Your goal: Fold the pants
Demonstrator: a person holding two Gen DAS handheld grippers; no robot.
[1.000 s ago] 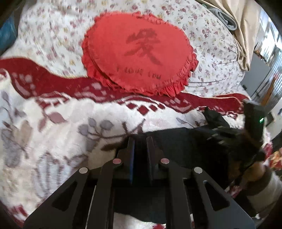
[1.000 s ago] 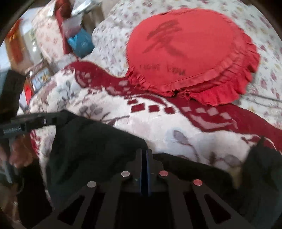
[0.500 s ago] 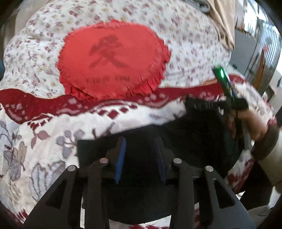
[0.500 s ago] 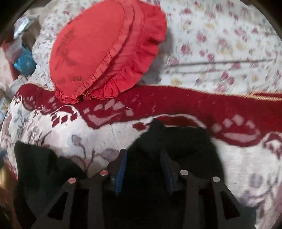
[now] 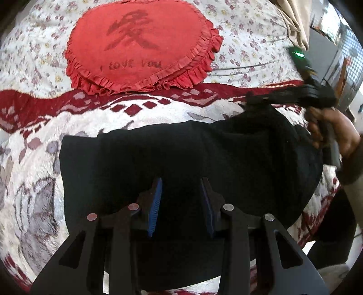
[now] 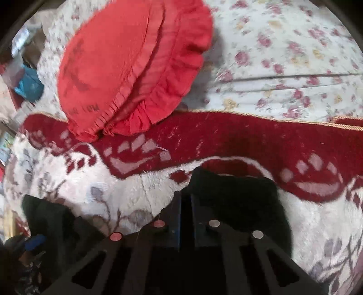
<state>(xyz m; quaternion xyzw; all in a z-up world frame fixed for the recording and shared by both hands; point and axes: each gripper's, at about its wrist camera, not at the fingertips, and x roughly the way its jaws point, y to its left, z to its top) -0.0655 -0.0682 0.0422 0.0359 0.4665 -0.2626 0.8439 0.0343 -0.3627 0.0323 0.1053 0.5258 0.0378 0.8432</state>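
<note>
The black pants (image 5: 192, 156) lie folded in a wide bundle on the red and white blanket (image 5: 40, 172). My left gripper (image 5: 181, 192) is open above the pants, its blue pads apart and holding nothing. My right gripper (image 6: 186, 199) is shut on the pants' far right corner (image 6: 233, 195). It also shows in the left wrist view (image 5: 292, 93) at the right, pinching that raised corner, with the hand behind it. The pants' left part shows at the lower left of the right wrist view (image 6: 52, 217).
A red heart-shaped cushion (image 5: 140, 43) lies on the floral bedspread (image 5: 249, 40) beyond the blanket. A beige cloth (image 5: 297, 20) hangs at the far right, with furniture past the bed's right edge. Blue and mixed clutter (image 6: 29, 86) sits left of the bed.
My left gripper opened and let go of the pants, then drew back. My right gripper opened, moved to the far right corner of the pants and shut on it.
</note>
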